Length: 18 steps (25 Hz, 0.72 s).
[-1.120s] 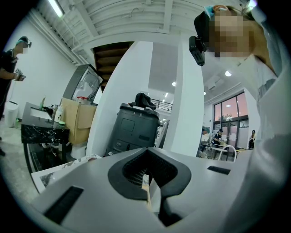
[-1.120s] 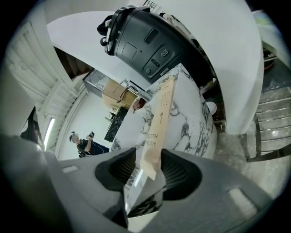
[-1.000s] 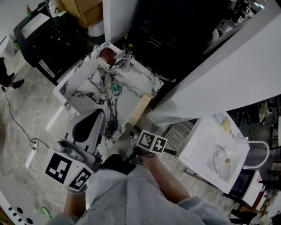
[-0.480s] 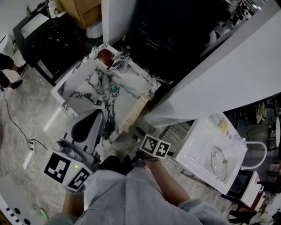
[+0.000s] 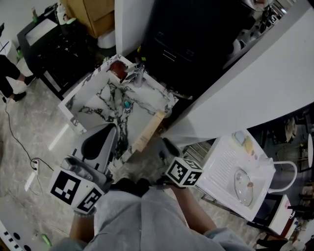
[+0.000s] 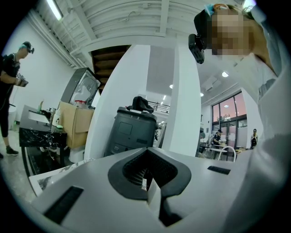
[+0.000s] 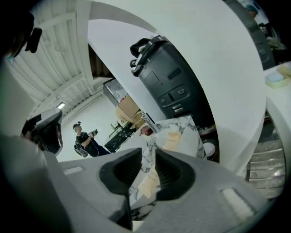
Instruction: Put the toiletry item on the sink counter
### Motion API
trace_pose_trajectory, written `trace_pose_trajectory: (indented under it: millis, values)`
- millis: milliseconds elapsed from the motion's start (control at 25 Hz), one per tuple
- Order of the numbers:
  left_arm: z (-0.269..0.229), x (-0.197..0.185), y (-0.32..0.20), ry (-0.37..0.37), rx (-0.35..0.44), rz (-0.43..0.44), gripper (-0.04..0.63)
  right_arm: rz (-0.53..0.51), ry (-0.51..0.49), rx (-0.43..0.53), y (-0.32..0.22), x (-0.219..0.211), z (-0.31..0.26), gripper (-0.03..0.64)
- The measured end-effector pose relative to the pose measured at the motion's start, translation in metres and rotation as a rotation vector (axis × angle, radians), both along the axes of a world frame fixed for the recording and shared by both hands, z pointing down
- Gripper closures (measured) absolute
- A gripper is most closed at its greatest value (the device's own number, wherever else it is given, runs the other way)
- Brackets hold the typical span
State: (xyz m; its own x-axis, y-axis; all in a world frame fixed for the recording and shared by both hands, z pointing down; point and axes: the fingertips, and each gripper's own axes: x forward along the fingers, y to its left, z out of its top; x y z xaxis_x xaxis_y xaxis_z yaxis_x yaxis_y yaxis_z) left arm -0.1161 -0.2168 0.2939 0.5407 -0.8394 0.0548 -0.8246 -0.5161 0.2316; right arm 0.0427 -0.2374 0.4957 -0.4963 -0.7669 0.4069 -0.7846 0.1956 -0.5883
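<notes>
The marble sink counter [image 5: 93, 98] stands ahead, with a faucet [image 5: 137, 73] and a teal drain [image 5: 127, 103]. A round reddish-brown item [image 5: 117, 67] sits at its back corner beside the faucet, and shows small in the right gripper view [image 7: 146, 131]. My right gripper [image 5: 167, 147] hangs off the counter's near right corner. Its jaws have just been closing, but a narrow gap [image 7: 149, 157] remains with nothing in it, only the counter [image 7: 186, 132] beyond. My left gripper [image 5: 105, 128] is held level before the counter's front edge, jaws together [image 6: 146, 154] and empty.
A dark grey case [image 7: 173, 77] stands behind the counter against a white curved wall [image 5: 255, 88]. A white drainer with a plate [image 5: 240, 171] is at the right. A black shelf [image 5: 54, 39] and a cardboard box [image 5: 93, 12] are at the back left. A person [image 7: 84, 139] stands far off.
My right gripper has risen and moved right, away from the counter's front edge. The left gripper has stayed where it was.
</notes>
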Motion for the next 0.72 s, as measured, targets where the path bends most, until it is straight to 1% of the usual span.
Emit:
trace_pose_trajectory:
  millis: [80, 160, 280, 440, 560, 720]
  values:
    - [-0.003, 0.000, 0.001, -0.001, 0.008, -0.004, 0.591, -0.008, 0.027, 0.055, -0.003, 0.000, -0.019, 0.577]
    - [-0.005, 0.000, 0.001, -0.001, 0.016, -0.011, 0.591, -0.027, 0.028, 0.109, -0.006, -0.004, -0.039, 0.615]
    - [-0.007, -0.003, 0.003, -0.001, 0.024, -0.025, 0.591, -0.069, 0.017, 0.191, -0.009, -0.015, -0.070, 0.617]
    - [-0.013, -0.009, 0.005, -0.002, 0.035, -0.051, 0.591, -0.140, 0.045, 0.299, -0.011, -0.031, -0.108, 0.617]
    - [-0.016, -0.015, 0.007, -0.004, 0.041, -0.074, 0.591, -0.191, 0.043, 0.349, -0.012, -0.044, -0.128, 0.618]
    - [-0.020, -0.024, 0.012, -0.011, 0.050, -0.109, 0.591, -0.246, 0.030, 0.394, -0.011, -0.061, -0.148, 0.618]
